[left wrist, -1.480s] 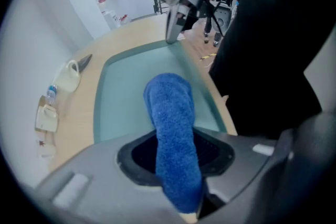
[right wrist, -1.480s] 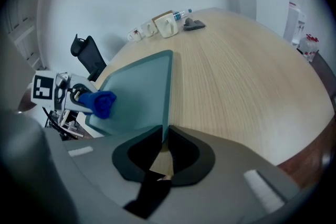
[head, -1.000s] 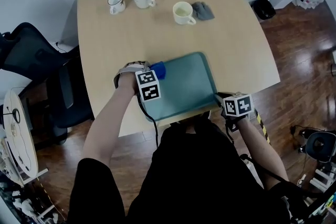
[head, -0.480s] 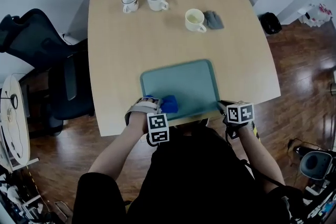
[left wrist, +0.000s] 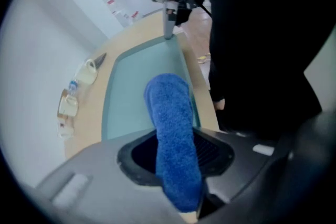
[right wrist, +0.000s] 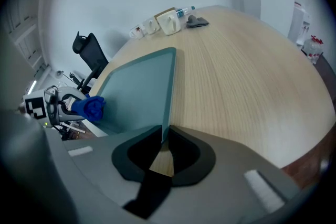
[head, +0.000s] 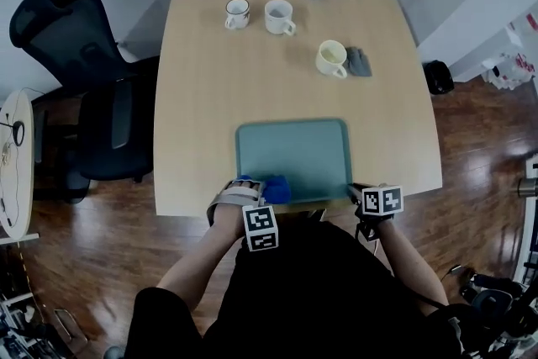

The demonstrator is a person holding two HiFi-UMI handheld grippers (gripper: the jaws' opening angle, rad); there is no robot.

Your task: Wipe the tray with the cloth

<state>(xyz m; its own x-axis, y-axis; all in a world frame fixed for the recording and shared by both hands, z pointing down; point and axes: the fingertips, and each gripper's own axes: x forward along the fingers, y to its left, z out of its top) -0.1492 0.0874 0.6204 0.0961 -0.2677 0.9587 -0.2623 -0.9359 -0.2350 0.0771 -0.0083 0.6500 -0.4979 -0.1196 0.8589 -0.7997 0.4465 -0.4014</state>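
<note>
Now, wipe stroke in hand: blue cloth (left wrist: 170,128) is clamped by L gripper (left wrist: 178,165) at 7 o'clock on the tray (head: 294,151). Its 5 o'clock edge is pinched narrow by R gripper (right wrist: 164,139). Next, cloth should be pushed twd 12, kept flat.

We cannot tell what the small grey thing (head: 359,61) beside the cup (head: 331,58) is; our torso (head: 319,282) hides part of the near edge of the table (head: 202,97).
</note>
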